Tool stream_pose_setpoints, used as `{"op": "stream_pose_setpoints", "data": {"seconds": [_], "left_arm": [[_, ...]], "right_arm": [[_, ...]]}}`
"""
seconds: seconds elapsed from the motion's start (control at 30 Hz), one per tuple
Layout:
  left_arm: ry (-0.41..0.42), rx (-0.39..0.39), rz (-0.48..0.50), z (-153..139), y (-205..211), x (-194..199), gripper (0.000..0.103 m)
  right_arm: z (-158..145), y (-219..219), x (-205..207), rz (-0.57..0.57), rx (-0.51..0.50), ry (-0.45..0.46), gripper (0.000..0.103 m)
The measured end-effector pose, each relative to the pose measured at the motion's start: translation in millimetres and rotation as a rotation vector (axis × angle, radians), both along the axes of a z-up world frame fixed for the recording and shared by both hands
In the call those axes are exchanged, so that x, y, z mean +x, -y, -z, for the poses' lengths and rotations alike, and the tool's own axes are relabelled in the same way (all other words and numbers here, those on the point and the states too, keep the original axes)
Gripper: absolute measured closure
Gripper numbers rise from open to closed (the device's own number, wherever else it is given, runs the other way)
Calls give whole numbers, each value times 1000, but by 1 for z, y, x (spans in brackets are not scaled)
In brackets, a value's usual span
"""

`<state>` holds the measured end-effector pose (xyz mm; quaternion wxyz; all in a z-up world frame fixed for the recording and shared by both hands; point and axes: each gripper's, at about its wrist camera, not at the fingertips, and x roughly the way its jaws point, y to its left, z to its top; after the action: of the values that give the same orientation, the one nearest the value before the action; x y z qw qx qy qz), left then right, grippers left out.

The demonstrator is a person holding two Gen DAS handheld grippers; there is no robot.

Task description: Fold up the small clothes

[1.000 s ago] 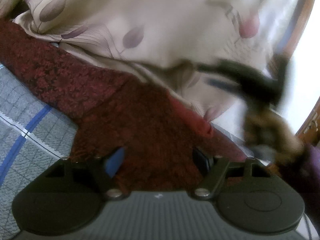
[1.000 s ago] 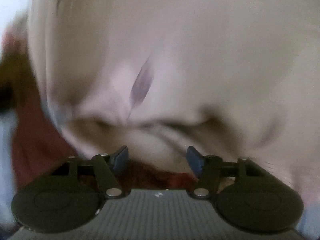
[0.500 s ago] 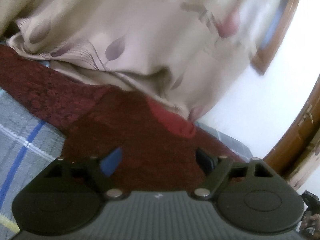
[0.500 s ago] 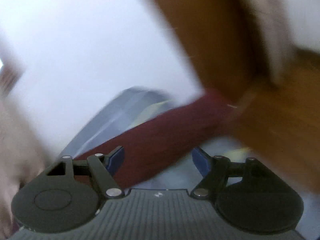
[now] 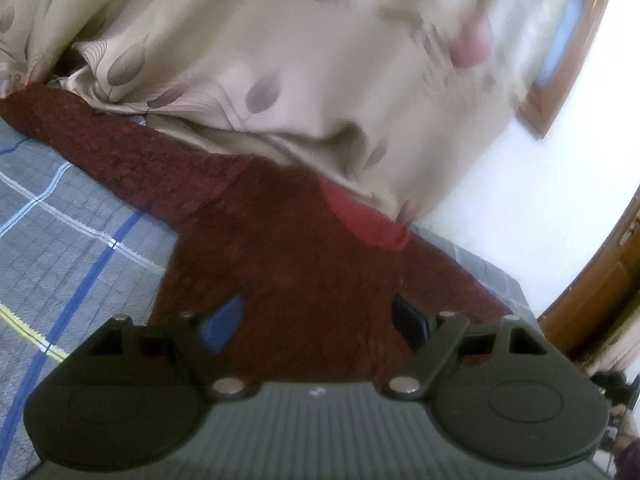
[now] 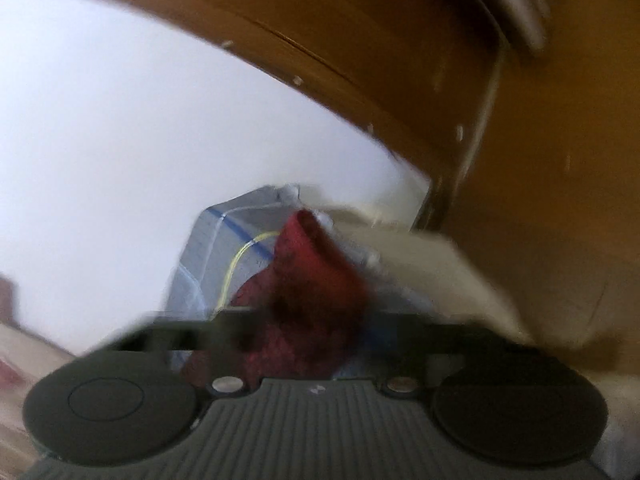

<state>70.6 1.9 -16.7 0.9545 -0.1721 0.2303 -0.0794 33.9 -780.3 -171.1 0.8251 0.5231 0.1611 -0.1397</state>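
A dark red knitted sweater point(image 5: 280, 264) lies spread on the grey checked bedcover point(image 5: 60, 232), with one sleeve stretched to the far left and its red collar point(image 5: 364, 220) near the curtain. My left gripper point(image 5: 316, 320) hovers open over the sweater's body, with the blue pads point(image 5: 222, 322) apart. In the blurred right wrist view, the other red sleeve point(image 6: 312, 280) runs away from my right gripper point(image 6: 308, 336) toward the bed corner. The right gripper's fingers are smeared by motion, so its state cannot be read.
A beige leaf-print curtain point(image 5: 280, 60) hangs over the bed's far edge and touches the sweater. A white wall point(image 5: 540, 200) and a wooden door frame point(image 5: 600, 280) lie to the right. In the right wrist view, a brown wooden door point(image 6: 540, 160) stands close behind the bed corner point(image 6: 248, 216).
My right gripper swung fast from facing the curtain to facing the bed corner and door, and now sits at the red sleeve. My left gripper stayed open over the sweater and shifted slightly.
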Motion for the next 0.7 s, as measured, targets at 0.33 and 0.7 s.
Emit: {"op": "stream_pose_setpoints", "data": {"seconds": [0.33,0.7], "left_arm": [[28,-51,3,-2,-16,-13,20],[77,-78,-7,-7,-51,-17,20]], "right_arm": [[-157,-120,59,-246,-321,179,85],[-212,-380,186,-610,-412,319,85]]}}
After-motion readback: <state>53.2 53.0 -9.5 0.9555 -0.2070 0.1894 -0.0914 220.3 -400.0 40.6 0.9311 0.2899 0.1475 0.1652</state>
